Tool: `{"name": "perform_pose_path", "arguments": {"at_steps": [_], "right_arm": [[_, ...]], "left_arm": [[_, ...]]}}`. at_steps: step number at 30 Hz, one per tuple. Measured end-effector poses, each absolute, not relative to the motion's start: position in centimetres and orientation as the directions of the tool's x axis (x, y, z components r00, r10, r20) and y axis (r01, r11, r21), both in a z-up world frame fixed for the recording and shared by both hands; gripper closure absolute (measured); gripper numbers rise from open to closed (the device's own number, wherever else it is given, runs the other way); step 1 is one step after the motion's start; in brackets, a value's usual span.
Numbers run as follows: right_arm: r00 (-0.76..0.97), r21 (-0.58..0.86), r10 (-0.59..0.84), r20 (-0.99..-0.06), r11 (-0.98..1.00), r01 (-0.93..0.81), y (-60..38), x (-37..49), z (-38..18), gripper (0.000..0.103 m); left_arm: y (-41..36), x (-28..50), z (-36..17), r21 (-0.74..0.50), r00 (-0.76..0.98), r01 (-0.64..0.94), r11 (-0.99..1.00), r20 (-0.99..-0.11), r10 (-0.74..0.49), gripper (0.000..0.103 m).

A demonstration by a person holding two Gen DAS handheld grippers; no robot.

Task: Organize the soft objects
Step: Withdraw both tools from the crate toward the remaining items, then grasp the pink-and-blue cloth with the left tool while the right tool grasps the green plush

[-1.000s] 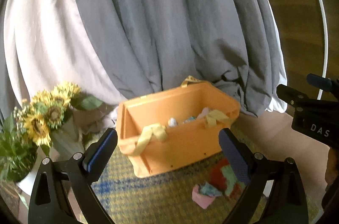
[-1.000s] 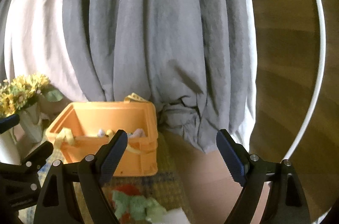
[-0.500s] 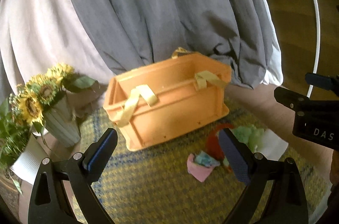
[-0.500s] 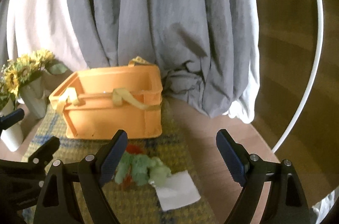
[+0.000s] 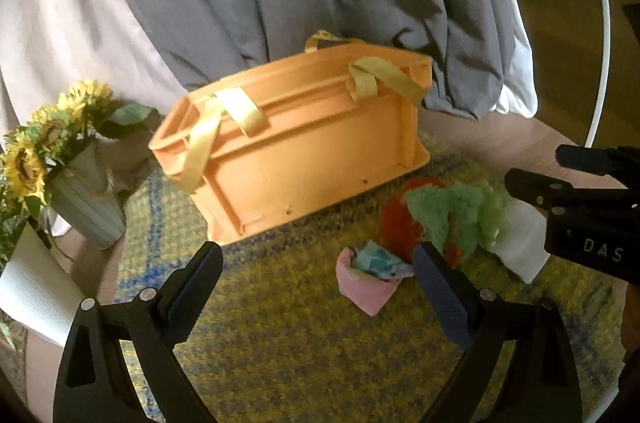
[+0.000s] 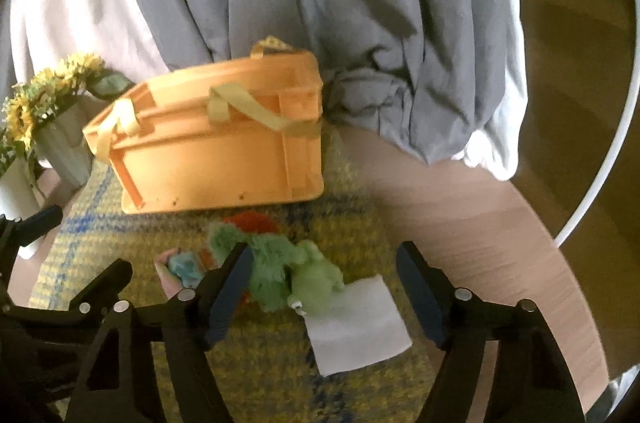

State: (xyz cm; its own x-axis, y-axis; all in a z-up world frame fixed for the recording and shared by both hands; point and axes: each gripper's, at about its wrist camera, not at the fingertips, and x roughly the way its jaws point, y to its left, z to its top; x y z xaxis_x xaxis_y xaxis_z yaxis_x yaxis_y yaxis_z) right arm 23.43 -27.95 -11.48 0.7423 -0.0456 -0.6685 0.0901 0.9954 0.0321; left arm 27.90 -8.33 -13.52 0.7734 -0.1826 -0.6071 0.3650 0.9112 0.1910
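Orange crate [image 5: 304, 151] with yellow straps on yellow woven mat [image 5: 304, 355] on tabletop [image 6: 472, 223], green plush [image 6: 280, 267], pink cloth [image 5: 368, 283] and white folded cloth [image 6: 356, 327] lying in front of crate, left tongs [image 5: 316, 287] apart and empty above mat, right tongs [image 6: 324, 291] closing, nothing gripped, above plush and white cloth.

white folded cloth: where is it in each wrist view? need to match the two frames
Left wrist: white folded cloth at the right edge, partly behind the right gripper's body, just right of the green plush.
Right wrist: white folded cloth low centre, between the open, closing fingers, with nothing gripped, in front of the green plush.
Shared landmark: orange crate behind the pile on the mat.
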Motion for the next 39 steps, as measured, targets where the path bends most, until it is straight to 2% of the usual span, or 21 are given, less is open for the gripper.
{"name": "perform_pose_path", "arguments": {"at_steps": [6, 19, 27, 32, 34, 39], "right_arm": [[0.696, 0.061, -0.013, -0.718, 0.995, 0.081, -28.4, 24.6, -14.0, 0.038], [0.654, 0.078, 0.004, -0.756, 0.993, 0.084, -28.8, 26.4, -16.6, 0.048], [0.623, 0.116, 0.041, -0.781, 0.990, 0.081, -28.7, 27.3, -18.0, 0.053], [0.615, 0.127, 0.055, -0.786, 0.989, 0.073, -28.5, 27.7, -18.3, 0.057], [0.616, 0.130, 0.056, -0.786, 0.989, 0.076, -28.6, 27.6, -18.3, 0.057], [0.627, 0.122, 0.029, -0.778, 0.987, 0.106, -29.0, 27.0, -17.6, 0.057]], "left_arm": [[-9.0, 29.1, -15.6, 0.179, 0.741, 0.389, 0.904, -0.643, -0.192, 0.012], [-10.1, 31.8, -18.8, 0.099, 0.654, 0.419, 0.903, -0.722, -0.224, 0.026], [-10.6, 32.7, -19.9, 0.063, 0.625, 0.426, 0.903, -0.742, -0.243, 0.034], [-10.8, 33.0, -20.4, 0.017, 0.588, 0.449, 0.893, -0.759, -0.281, 0.045], [-11.0, 33.0, -20.3, 0.003, 0.576, 0.464, 0.886, -0.761, -0.300, 0.056], [-10.9, 32.5, -19.8, 0.008, 0.583, 0.458, 0.889, -0.758, -0.293, 0.057]]}}
